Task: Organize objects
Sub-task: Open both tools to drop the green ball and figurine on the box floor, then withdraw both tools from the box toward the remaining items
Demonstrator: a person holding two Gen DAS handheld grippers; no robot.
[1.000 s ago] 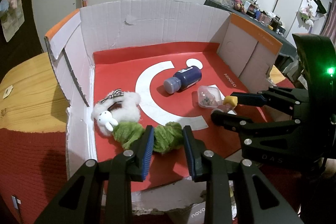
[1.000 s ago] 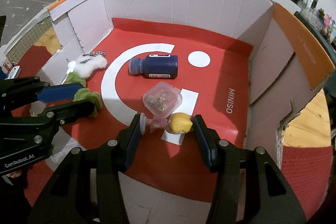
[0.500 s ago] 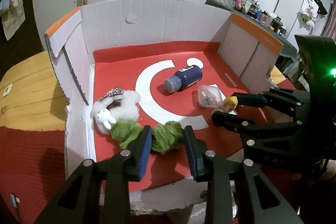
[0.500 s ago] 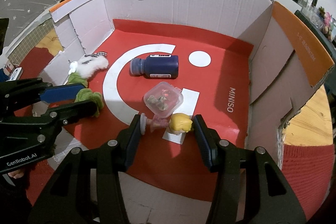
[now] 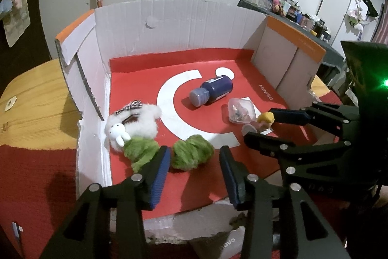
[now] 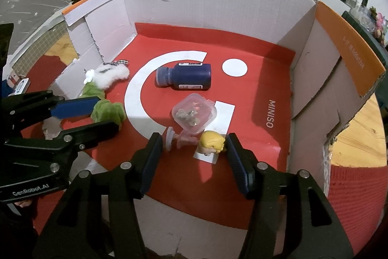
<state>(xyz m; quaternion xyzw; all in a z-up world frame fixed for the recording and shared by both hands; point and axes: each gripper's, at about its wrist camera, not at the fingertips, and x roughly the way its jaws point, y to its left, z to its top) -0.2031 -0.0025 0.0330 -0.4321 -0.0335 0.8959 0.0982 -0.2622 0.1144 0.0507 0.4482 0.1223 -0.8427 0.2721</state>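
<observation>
A red-floored cardboard box (image 5: 169,23) (image 6: 218,11) holds a lying dark blue bottle (image 5: 212,90) (image 6: 184,78), a small clear plastic container (image 5: 240,109) (image 6: 194,113), a yellow-haired figurine (image 5: 263,119) (image 6: 211,142), and a white-and-green plush (image 5: 135,128) (image 6: 104,79). My left gripper (image 5: 194,159) is open, its jaws on either side of the plush's green end (image 5: 192,154) (image 6: 108,111). My right gripper (image 6: 191,152) is open, with the figurine lying between its jaws.
The box stands on a wooden table (image 5: 31,103) with a red cloth (image 5: 36,186). A torn white front edge (image 6: 194,217) lies under the grippers. A cluttered shelf (image 5: 286,9) stands at the back right.
My left gripper has opened wider and let go of the plush's green end. My right gripper stays open around the figurine, almost still.
</observation>
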